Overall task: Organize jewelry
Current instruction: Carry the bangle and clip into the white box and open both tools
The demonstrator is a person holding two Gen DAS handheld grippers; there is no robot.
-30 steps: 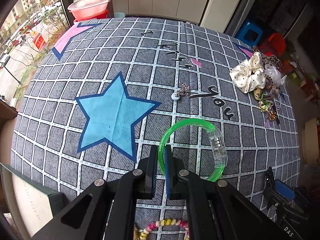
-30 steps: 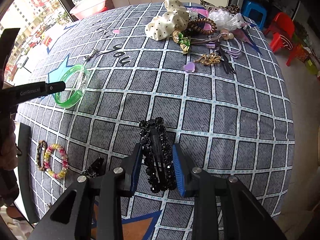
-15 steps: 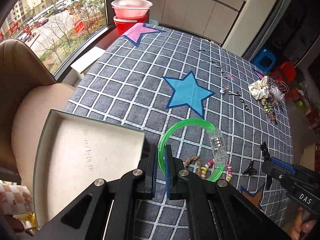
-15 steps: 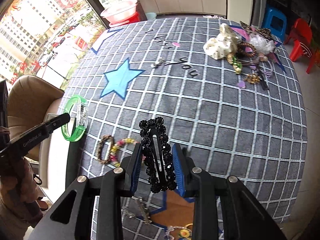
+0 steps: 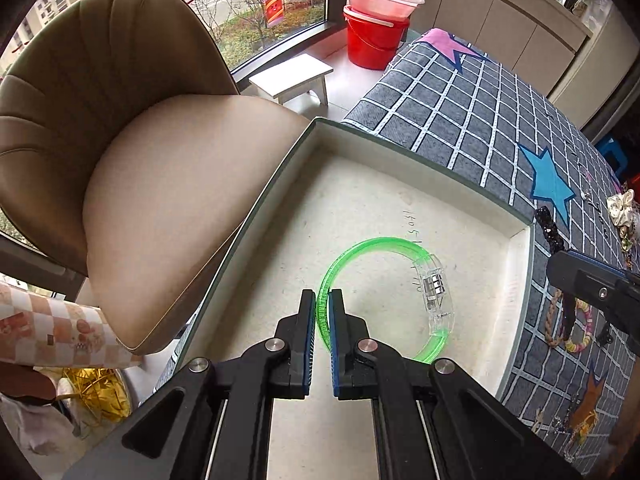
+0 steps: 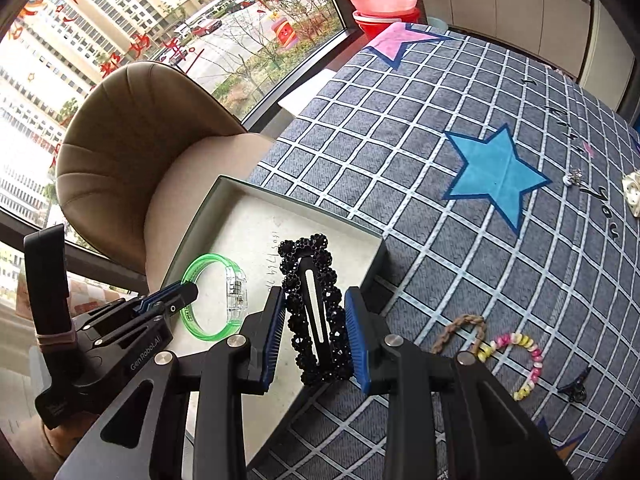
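Since half a second ago both grippers have swung off the tablecloth and over the tray; a second ago they were out among the grid squares.

Left wrist view: left gripper (image 5: 321, 312) pressed together on the band of the green bangle (image 5: 384, 296), holding it above the tray (image 5: 404, 152), inside its walls. Likely poised for release there. Whether the bangle touches the floor, cannot tell. The bangle is translucent neon green, with a clear plastic segment housing small metal cells. The tray is shallow, pale inside, with a dark rim and handwriting on its floor.

Right wrist view: right gripper (image 6: 316, 336) pinches the black hair clip (image 6: 314, 312) by its long sides, over the tray's near corner, next in line by the look of it. The clip is a long snap clip edged with faceted black beads. A beaded bracelet (image 6: 520, 360) and a brown braided band (image 6: 460, 330) wait on the tablecloth (image 6: 400, 160), just beside the tray.
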